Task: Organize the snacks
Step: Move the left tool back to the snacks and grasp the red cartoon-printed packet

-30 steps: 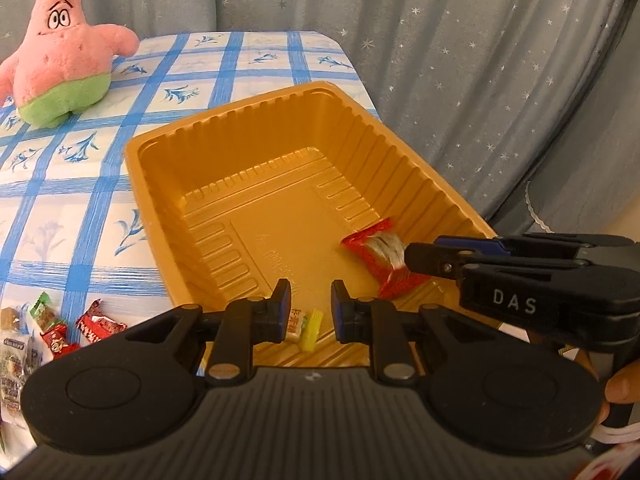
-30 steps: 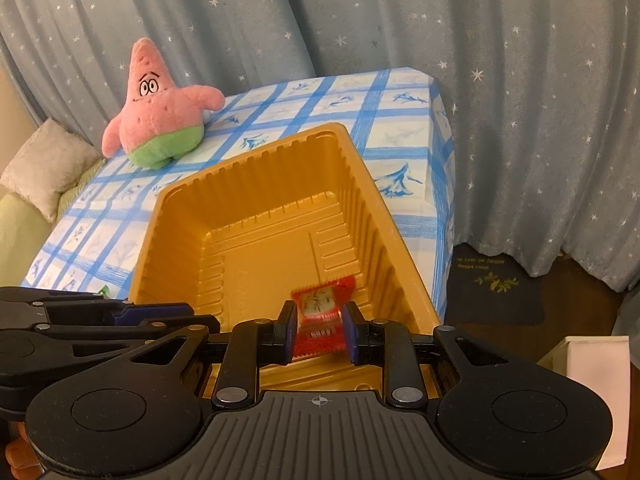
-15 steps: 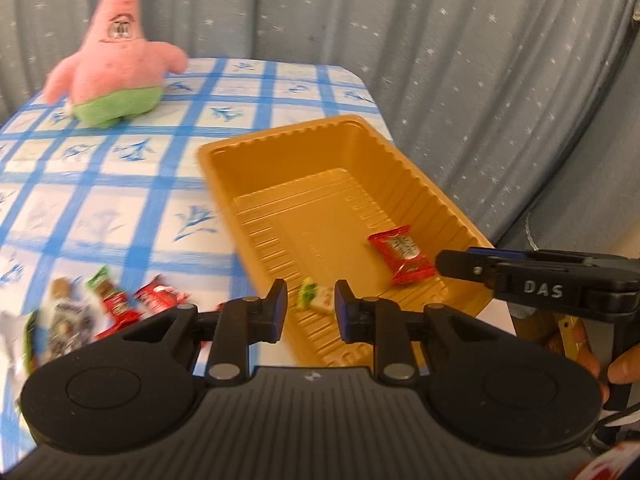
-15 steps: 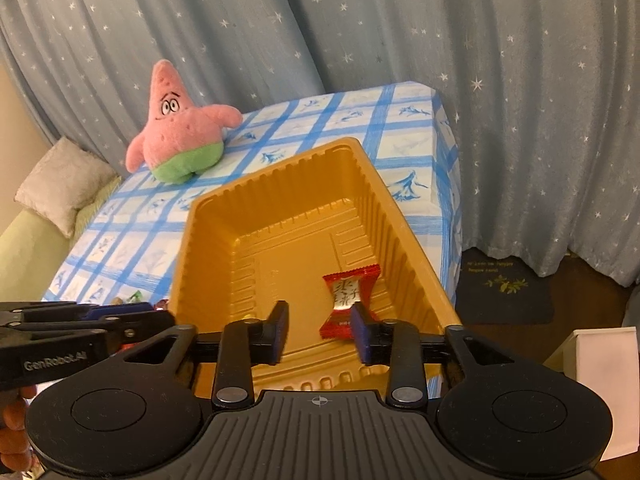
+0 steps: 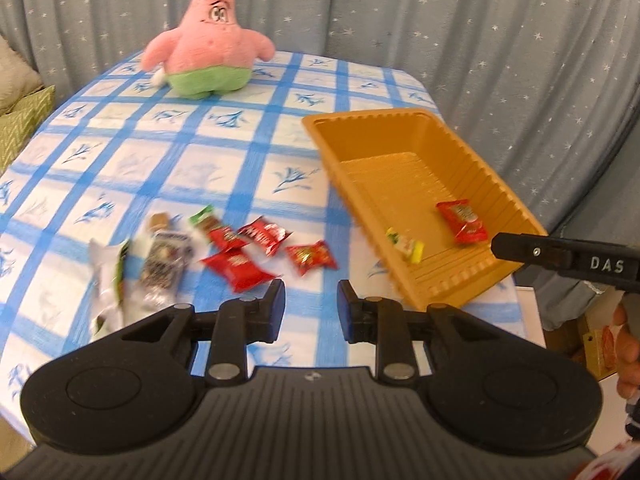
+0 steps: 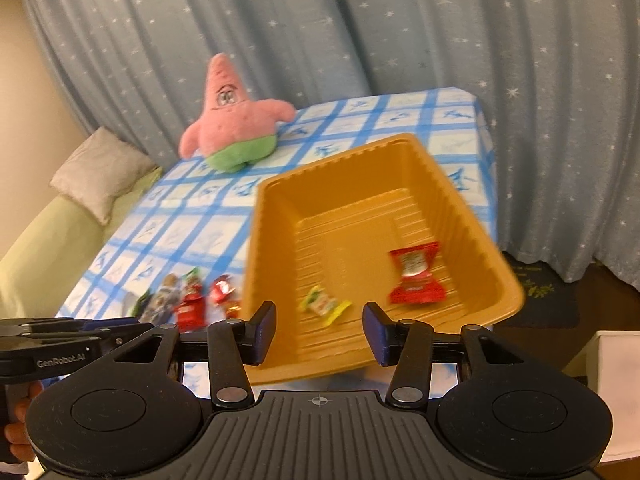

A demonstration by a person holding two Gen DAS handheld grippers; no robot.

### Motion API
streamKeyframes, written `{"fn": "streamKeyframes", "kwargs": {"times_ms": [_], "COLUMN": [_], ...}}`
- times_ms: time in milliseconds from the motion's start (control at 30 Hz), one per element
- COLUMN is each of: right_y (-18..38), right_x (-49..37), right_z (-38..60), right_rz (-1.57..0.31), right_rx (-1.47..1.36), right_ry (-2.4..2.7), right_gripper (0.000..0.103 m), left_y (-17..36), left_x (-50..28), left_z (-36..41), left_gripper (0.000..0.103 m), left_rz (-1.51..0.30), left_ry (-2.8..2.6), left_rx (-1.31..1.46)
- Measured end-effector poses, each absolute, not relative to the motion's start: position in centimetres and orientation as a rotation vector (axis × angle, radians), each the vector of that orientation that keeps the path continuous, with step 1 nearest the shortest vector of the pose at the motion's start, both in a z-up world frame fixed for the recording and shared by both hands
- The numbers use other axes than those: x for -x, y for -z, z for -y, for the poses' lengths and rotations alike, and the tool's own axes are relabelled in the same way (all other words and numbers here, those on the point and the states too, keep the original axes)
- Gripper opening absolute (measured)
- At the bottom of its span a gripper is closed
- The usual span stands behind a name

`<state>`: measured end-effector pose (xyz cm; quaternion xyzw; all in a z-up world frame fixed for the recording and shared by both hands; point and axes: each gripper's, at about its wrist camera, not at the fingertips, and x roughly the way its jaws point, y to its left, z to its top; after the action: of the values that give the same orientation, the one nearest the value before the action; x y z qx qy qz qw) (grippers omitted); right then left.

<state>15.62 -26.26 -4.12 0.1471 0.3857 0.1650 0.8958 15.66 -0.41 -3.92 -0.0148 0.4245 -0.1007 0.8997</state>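
The left gripper (image 5: 311,304) is seen with jaws parted and empty. The right gripper (image 6: 319,334) has just been opening; nothing is held. In the orange tray (image 6: 480,216), a red packet (image 6: 416,274) lies at 3 o'clock of a yellow candy (image 6: 324,305). Loose snack packets (image 5: 236,266) lie on the checked tablecloth (image 5: 160,152), at 9 o'clock of the tray.
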Motion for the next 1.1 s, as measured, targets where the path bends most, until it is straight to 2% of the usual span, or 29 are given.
{"fn": "streamKeyframes", "kwargs": {"times_ms": [300,633,767,1100], "right_y": [4.3,4.8,5.0,5.7], "right_x": [-15.6,-16.8,-17.3,-18.1], "right_z": [24.6,25.6,26.5,28.2], "right_rz": [-0.813,-0.834,-0.847,-0.879], "right_rx": [-0.300,-0.327,-0.348,-0.383], "right_ry": [-0.363,-0.296,-0.266,-0.205], "right_gripper": [0.049,0.049,0.049,0.049], "left_y": [5.0,7.9,9.4,11.8], "left_x": [-15.3,-19.7,-21.5,-24.1], "left_z": [-0.5,1.1,1.8,3.3], "left_gripper": [0.025,0.025,0.031,0.032], "left_rz": [-0.864,-0.892,-0.902,-0.887], "left_ry": [0.229,0.343,0.401,0.479], "left_rx": [-0.028,-0.118,-0.172,-0.305]}}
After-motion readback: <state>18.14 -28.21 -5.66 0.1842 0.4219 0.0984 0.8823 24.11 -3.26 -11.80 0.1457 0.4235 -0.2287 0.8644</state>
